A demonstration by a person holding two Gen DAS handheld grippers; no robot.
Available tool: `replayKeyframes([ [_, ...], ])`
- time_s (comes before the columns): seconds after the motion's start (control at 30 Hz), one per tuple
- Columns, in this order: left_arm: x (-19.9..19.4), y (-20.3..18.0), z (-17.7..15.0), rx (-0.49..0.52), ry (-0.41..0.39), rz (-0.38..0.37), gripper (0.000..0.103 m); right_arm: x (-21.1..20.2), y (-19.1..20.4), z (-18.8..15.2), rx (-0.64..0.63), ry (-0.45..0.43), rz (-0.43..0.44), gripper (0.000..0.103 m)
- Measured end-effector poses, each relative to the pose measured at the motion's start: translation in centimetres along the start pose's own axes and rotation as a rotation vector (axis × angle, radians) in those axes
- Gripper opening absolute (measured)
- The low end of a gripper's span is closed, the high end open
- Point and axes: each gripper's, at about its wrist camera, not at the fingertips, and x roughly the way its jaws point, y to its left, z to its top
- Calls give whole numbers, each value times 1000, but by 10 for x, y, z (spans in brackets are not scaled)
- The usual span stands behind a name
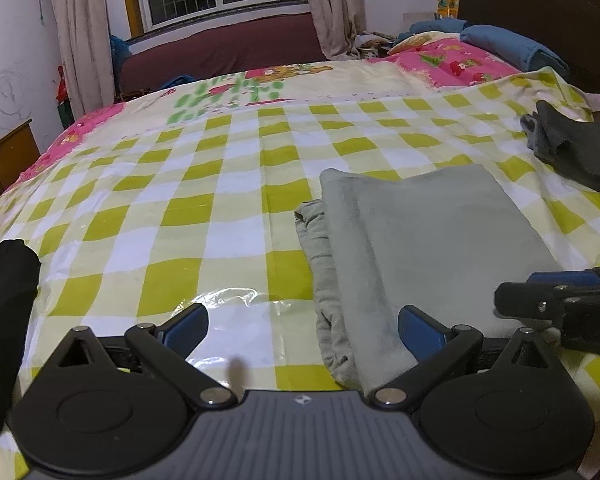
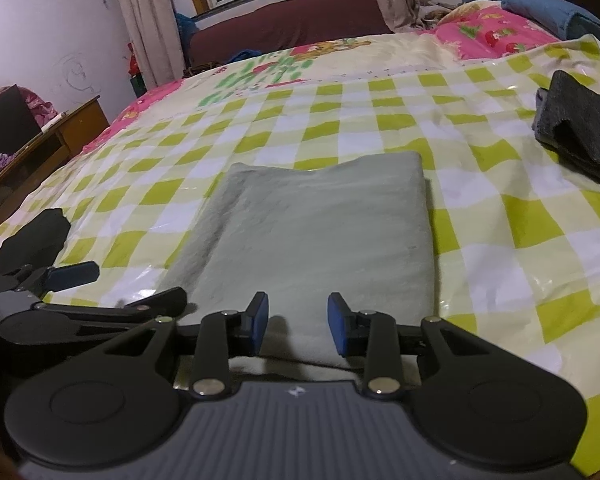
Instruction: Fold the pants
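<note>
Grey-green pants [image 1: 432,236] lie folded in a flat rectangle on the green-and-white checked sheet [image 1: 204,184]; they also show in the right wrist view [image 2: 312,236]. My left gripper [image 1: 302,328] is open wide at the near left edge of the pants, holding nothing. My right gripper [image 2: 298,326] is open over the near edge of the pants, empty. The right gripper shows in the left wrist view [image 1: 556,308] and the left gripper in the right wrist view [image 2: 72,276].
A dark grey garment [image 1: 572,148] lies at the far right of the bed, also in the right wrist view [image 2: 580,128]. A black garment [image 1: 4,312] lies at the near left. Pillows and a blue blanket [image 1: 508,46] sit at the headboard. A wooden desk [image 2: 48,144] stands left of the bed.
</note>
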Motion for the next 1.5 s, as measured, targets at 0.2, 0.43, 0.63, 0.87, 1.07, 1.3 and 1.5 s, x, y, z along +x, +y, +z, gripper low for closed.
replayKeyframes([
  [0.2, -5, -4, -1, 11, -4, 3, 103, -4, 5, -3, -15, -3, 10, 38],
  [0.43, -9, -6, -2, 20, -10, 4, 103, -7, 9, -6, -26, 1, 16, 38],
  [0.63, -10, -6, -2, 22, -11, 7, 103, -9, 10, -8, -28, 0, 20, 38],
  [0.87, -12, -7, -3, 27, -2, 14, 103, -10, 10, -9, -22, 9, 19, 38],
  [1.07, -10, -8, -4, 30, 18, 17, 103, -8, 10, -8, -21, 19, 18, 38],
  [1.3, -7, -9, -5, 35, 45, 21, 103, -7, 11, -9, -21, 31, 19, 38],
  [1.5, -6, -8, -5, 29, 60, 13, 103, -6, 11, -10, -20, 37, 20, 38],
])
